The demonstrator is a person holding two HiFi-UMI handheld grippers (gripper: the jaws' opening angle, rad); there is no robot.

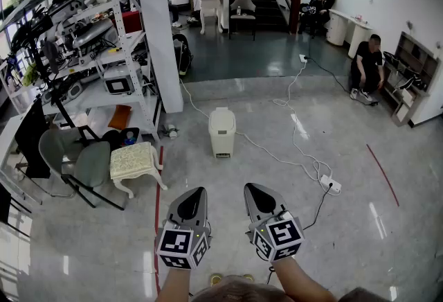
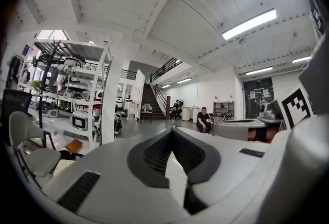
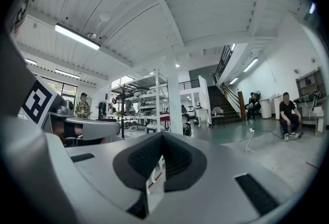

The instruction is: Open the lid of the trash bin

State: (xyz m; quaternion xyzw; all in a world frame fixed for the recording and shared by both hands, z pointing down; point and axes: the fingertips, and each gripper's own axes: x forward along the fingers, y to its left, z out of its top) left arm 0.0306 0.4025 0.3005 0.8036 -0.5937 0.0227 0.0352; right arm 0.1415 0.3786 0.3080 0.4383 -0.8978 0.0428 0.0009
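In the head view a white trash bin stands upright on the grey floor, its lid down. It is well ahead of both grippers. My left gripper and right gripper are held side by side low in that view, pointing toward the bin and far short of it. Both are shut, with the dark pads meeting at the tips and nothing between them. The left gripper view shows my left gripper aimed down the room; the right gripper view shows my right gripper likewise. I cannot pick out the bin in either gripper view.
A white pillar and a loaded shelving rack stand left of the bin. A grey chair and a cushioned stool sit nearer left. A white cable leads to a power strip on the right. A person sits by the far right wall.
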